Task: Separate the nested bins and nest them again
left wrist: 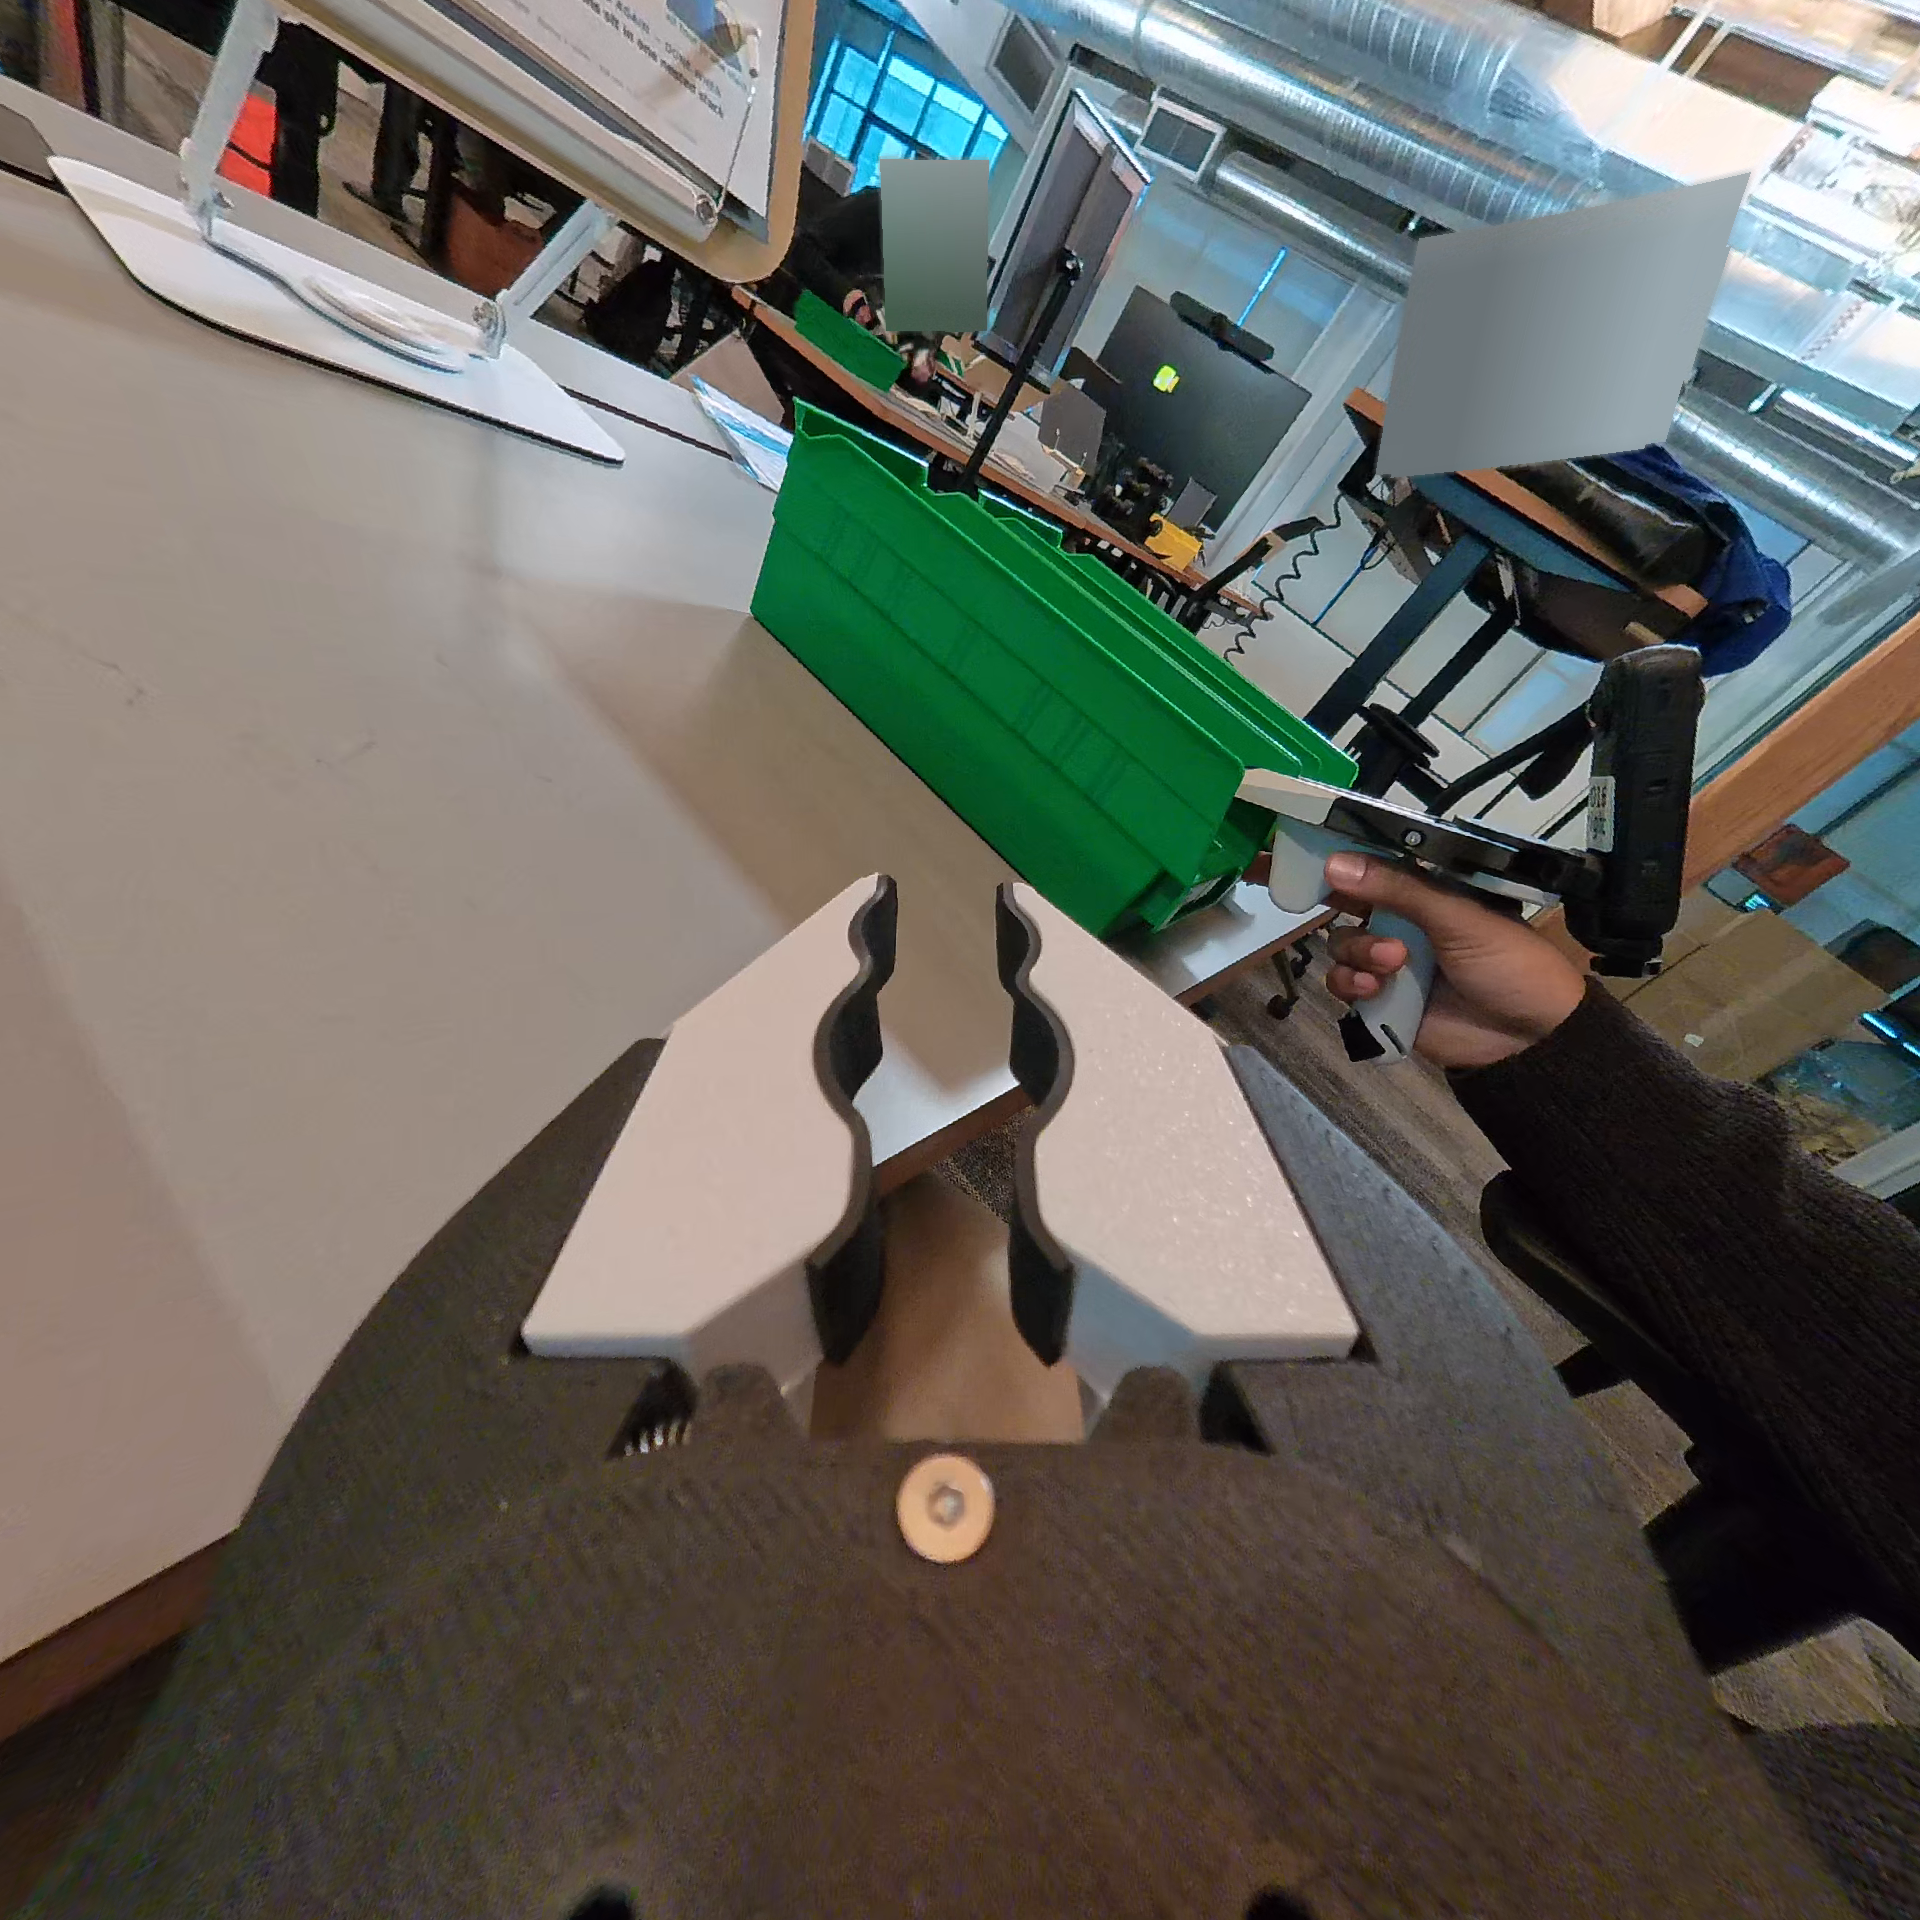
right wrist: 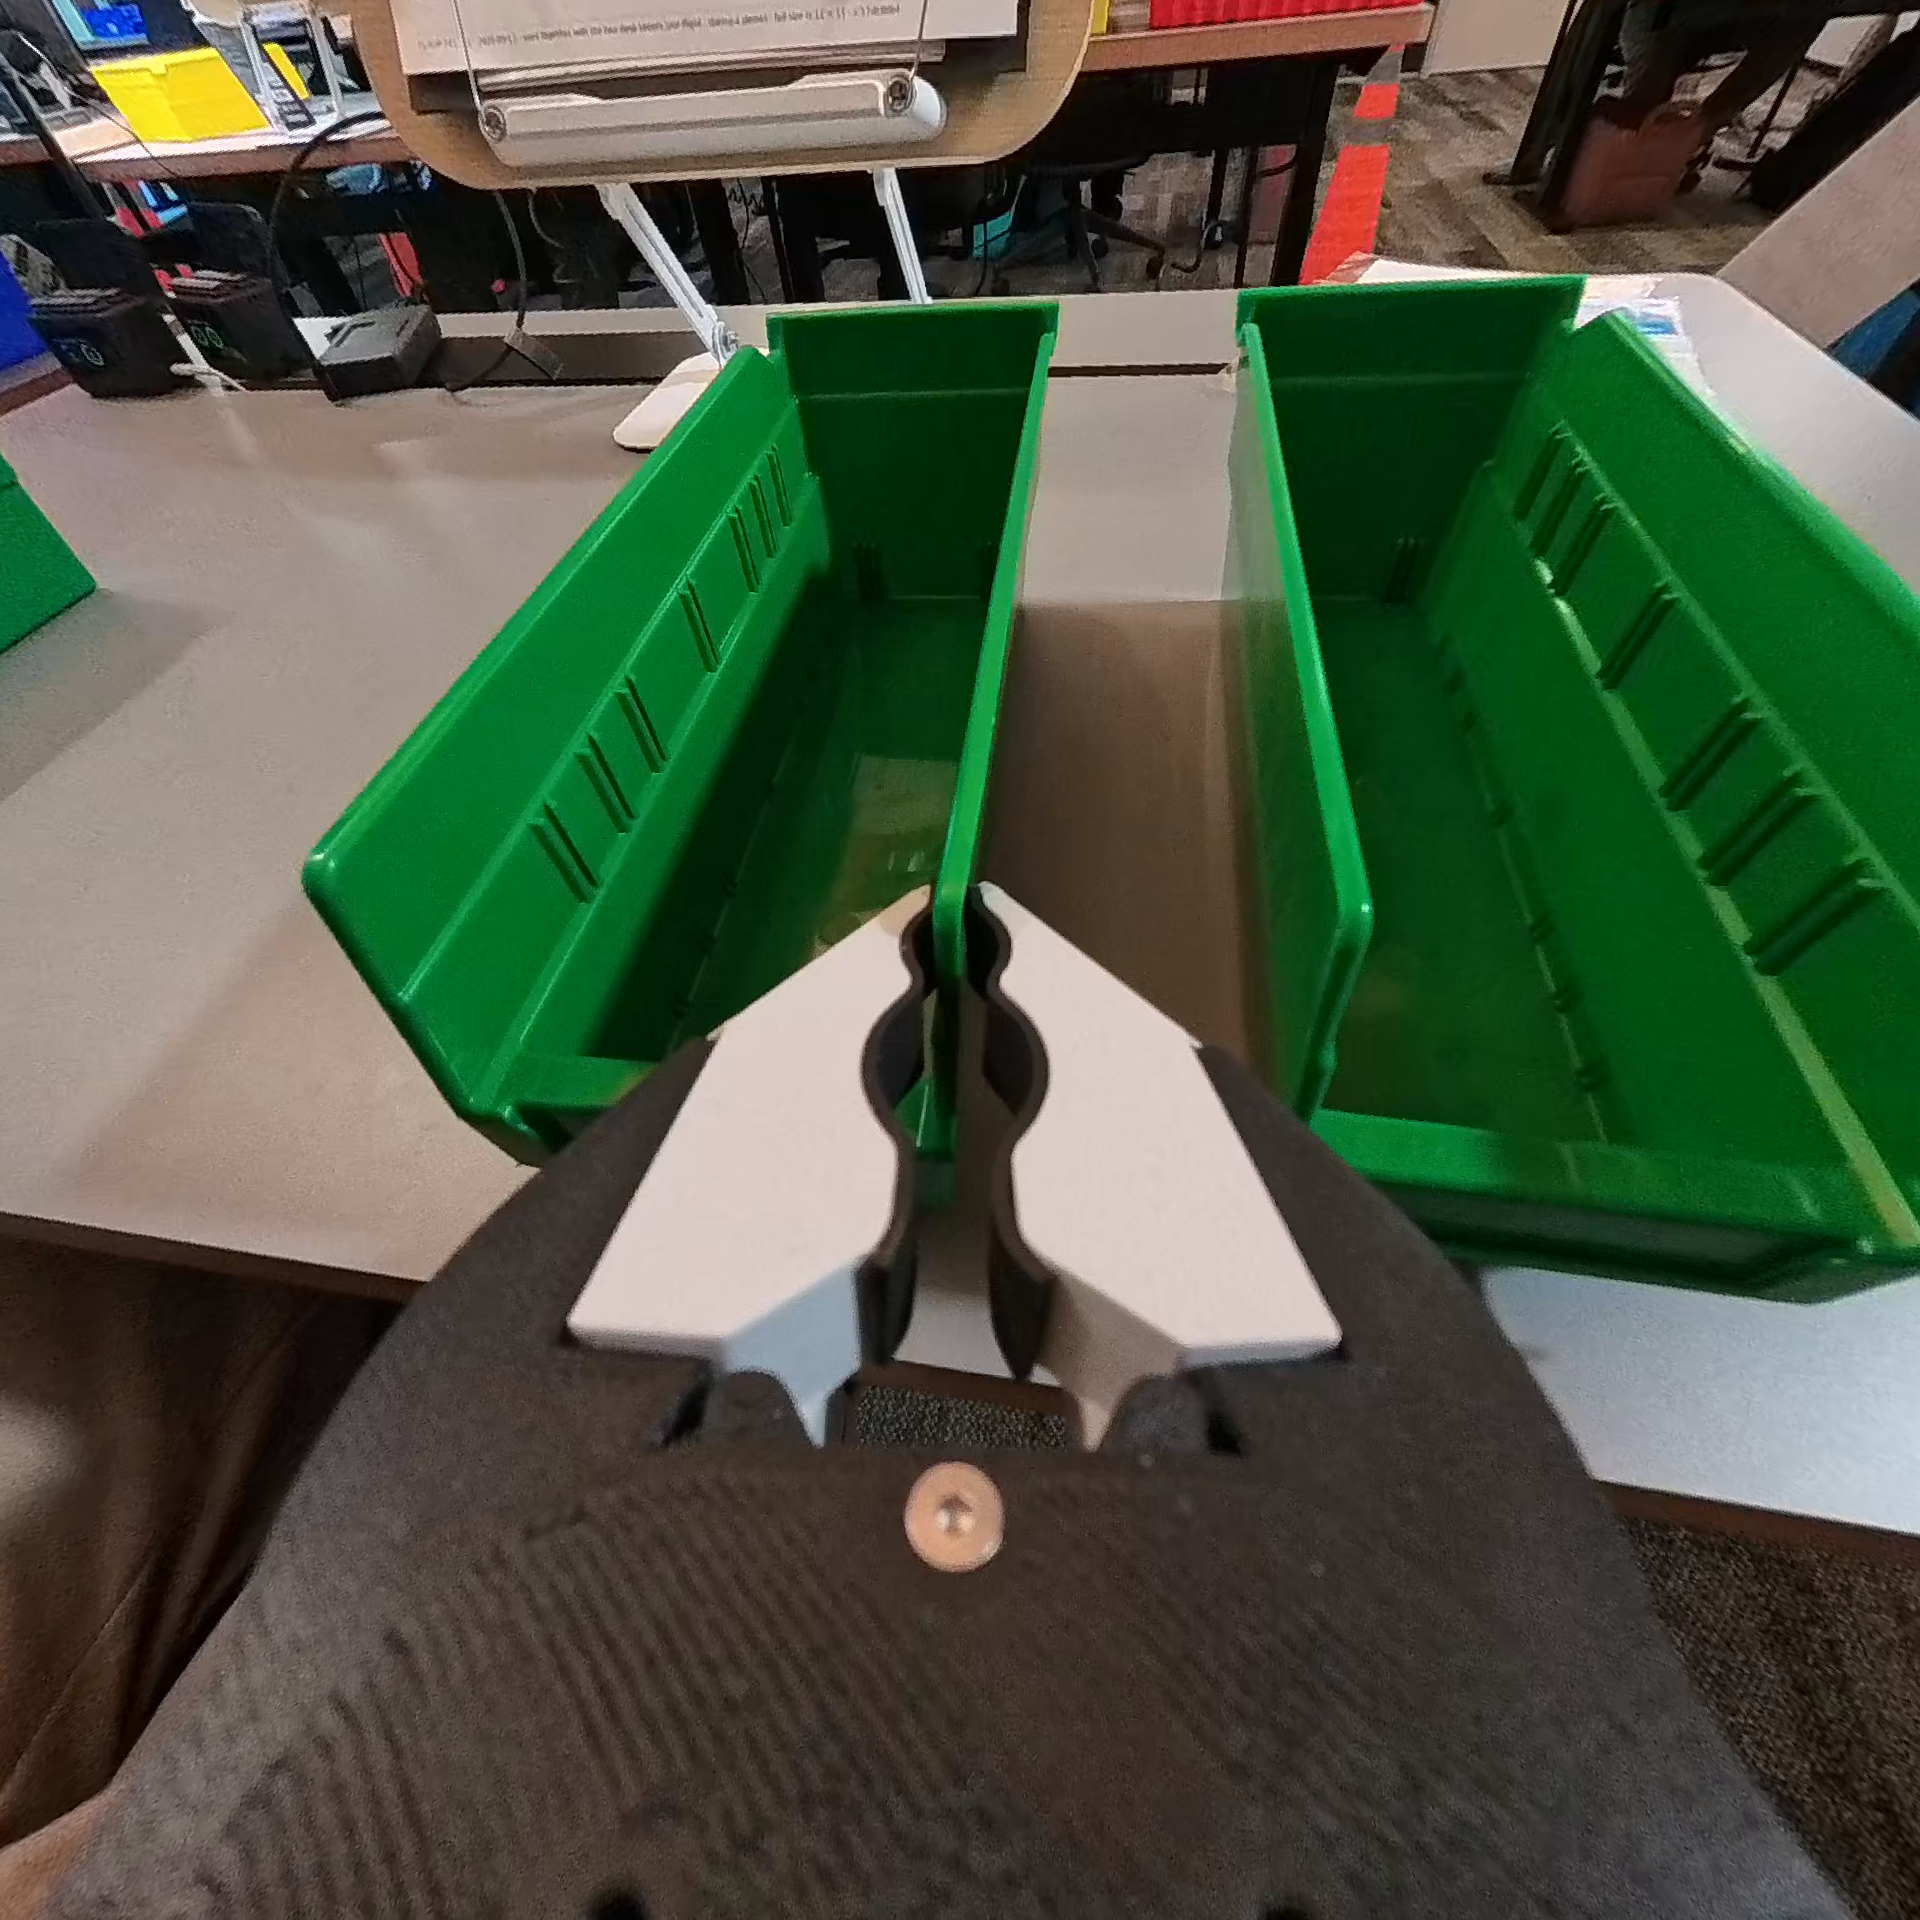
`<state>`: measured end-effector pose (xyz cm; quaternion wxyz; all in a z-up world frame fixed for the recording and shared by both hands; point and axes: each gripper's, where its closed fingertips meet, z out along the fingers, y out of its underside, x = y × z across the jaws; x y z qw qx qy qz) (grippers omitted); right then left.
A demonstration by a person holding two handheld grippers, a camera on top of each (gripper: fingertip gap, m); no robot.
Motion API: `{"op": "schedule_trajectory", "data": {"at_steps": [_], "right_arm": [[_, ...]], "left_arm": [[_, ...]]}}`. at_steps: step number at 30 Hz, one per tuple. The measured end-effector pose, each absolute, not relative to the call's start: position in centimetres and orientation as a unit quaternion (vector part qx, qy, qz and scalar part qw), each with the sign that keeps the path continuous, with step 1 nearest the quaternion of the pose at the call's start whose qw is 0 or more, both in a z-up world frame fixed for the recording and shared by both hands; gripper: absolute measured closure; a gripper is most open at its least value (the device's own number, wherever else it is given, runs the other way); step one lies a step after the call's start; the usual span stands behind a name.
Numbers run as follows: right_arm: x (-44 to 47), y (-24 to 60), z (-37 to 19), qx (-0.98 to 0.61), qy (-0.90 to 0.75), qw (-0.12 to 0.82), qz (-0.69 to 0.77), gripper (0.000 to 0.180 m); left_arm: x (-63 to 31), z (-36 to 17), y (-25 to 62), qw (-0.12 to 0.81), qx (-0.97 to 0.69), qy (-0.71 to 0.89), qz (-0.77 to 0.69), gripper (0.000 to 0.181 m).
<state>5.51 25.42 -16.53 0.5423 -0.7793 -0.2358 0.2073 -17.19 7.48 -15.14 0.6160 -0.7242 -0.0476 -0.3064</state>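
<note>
1. Gripping the right side wall of the left green bin [right wrist: 665,727], the right gripper [right wrist: 951,920] pinches thin plastic near its front corner; an off-centre hold may let the bin swing or slip when lifted.
2. Right green bin [right wrist: 1662,779] sits just beside, apart, on the grey table [right wrist: 208,831]; both overhang the near edge, so a tug could pull one off.
3. Left gripper [left wrist: 945,904] hangs released, empty, well apart from the bins, offering no support.
</note>
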Motion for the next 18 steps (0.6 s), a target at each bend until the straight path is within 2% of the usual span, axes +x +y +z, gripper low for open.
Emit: {"op": "schedule_trajectory", "data": {"at_steps": [2,5,9,13,18], "right_arm": [[5.5,25.4,-16.5,-0.779,-0.235,0.544,0.205,0.176],[5.6,25.5,-15.5,-0.768,-0.232,0.562,0.201,0.161],[5.8,25.3,-13.8,-0.747,-0.222,0.593,0.203,0.152],[5.8,24.7,-10.7,-0.702,-0.199,0.651,0.212,0.147],[4.1,21.9,-6.1,-0.631,-0.185,0.695,0.291,0.139]], "left_arm": [[-17.2,-15.2,7.5,0.615,-0.725,-0.047,-0.307,0.164],[-17.1,-15.2,7.5,0.614,-0.725,-0.047,-0.307,0.164],[-17.1,-15.4,7.5,0.612,-0.726,-0.046,-0.309,0.164],[-17.1,-15.5,7.5,0.610,-0.728,-0.045,-0.310,0.164],[-16.9,-15.9,7.7,0.605,-0.732,-0.044,-0.311,0.164]]}}
